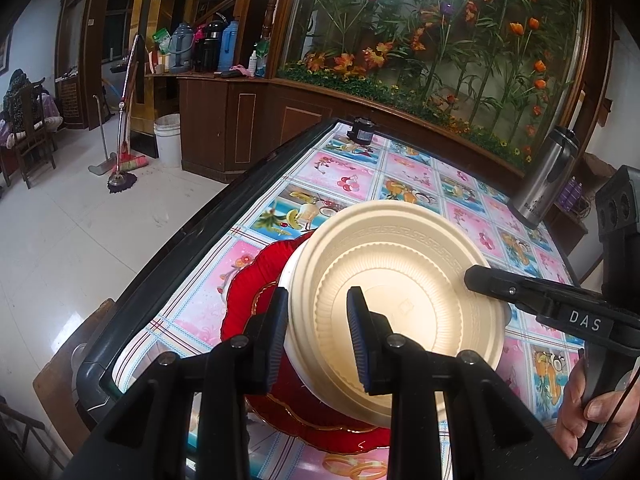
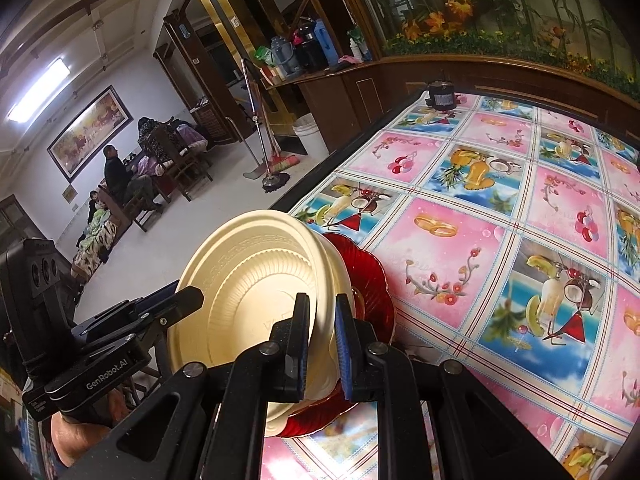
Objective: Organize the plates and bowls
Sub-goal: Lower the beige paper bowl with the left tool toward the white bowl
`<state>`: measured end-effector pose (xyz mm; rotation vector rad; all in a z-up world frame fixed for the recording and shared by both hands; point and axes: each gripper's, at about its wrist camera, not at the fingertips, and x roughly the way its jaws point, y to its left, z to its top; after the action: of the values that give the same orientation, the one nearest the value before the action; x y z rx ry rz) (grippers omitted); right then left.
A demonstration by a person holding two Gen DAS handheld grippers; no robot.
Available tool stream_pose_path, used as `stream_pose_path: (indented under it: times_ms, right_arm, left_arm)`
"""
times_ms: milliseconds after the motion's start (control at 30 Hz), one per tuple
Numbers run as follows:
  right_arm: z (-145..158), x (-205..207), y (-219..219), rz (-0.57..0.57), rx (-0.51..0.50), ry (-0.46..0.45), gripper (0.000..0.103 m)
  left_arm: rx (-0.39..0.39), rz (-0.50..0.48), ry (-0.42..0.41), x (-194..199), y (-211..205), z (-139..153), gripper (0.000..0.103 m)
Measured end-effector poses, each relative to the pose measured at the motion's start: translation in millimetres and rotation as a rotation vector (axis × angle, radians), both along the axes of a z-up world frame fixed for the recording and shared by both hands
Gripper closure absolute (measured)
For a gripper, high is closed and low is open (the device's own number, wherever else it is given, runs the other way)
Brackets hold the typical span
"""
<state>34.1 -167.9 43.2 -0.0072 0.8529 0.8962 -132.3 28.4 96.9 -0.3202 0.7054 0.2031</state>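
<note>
Cream bowl (image 1: 396, 300) at lower centre of the left wrist view, sitting on red plate (image 1: 256, 276) atop the patterned bench (image 1: 352, 172). Left gripper (image 1: 318, 336) at lower left, jaws clamped on the near rim; right gripper (image 2: 322, 344), jaws pinching the opposite rim.

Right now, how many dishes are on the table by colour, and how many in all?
Cream: 1, the bowl, with the left gripper and the right gripper on its rim.
Red: 1, the plate under it.
Total: 2.
</note>
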Motion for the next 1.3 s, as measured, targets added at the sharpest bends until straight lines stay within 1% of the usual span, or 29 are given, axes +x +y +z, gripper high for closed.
stream_pose_path:
  times_ms: [433, 533, 733, 967, 1267, 1300]
  right_arm:
    - [-2, -2, 4, -0.002, -0.025, -0.037, 0.087]
    - [-2, -2, 4, -0.003, -0.026, -0.038, 0.087]
    - [-1, -1, 4, -0.003, -0.027, -0.044, 0.087]
    - [1, 1, 4, 0.002, -0.031, -0.054, 0.086]
    - [0, -1, 1, 0.02, -0.008, -0.046, 0.085]
    - [0, -2, 1, 0.021, -0.005, -0.047, 0.083]
  left_arm:
    - [0.031, 0.003, -0.004, -1, 3, 2, 0.075]
    - [0.037, 0.002, -0.006, -1, 3, 2, 0.072]
    - [0.089, 0.007, -0.012, -1, -2, 1, 0.071]
    - [0.149, 0.01, -0.015, 1, -11, -2, 0.063]
    - [0.153, 0.0, -0.035, 0, -16, 0, 0.052]
    - [0.157, -0.001, -0.038, 0, -19, 0, 0.052]
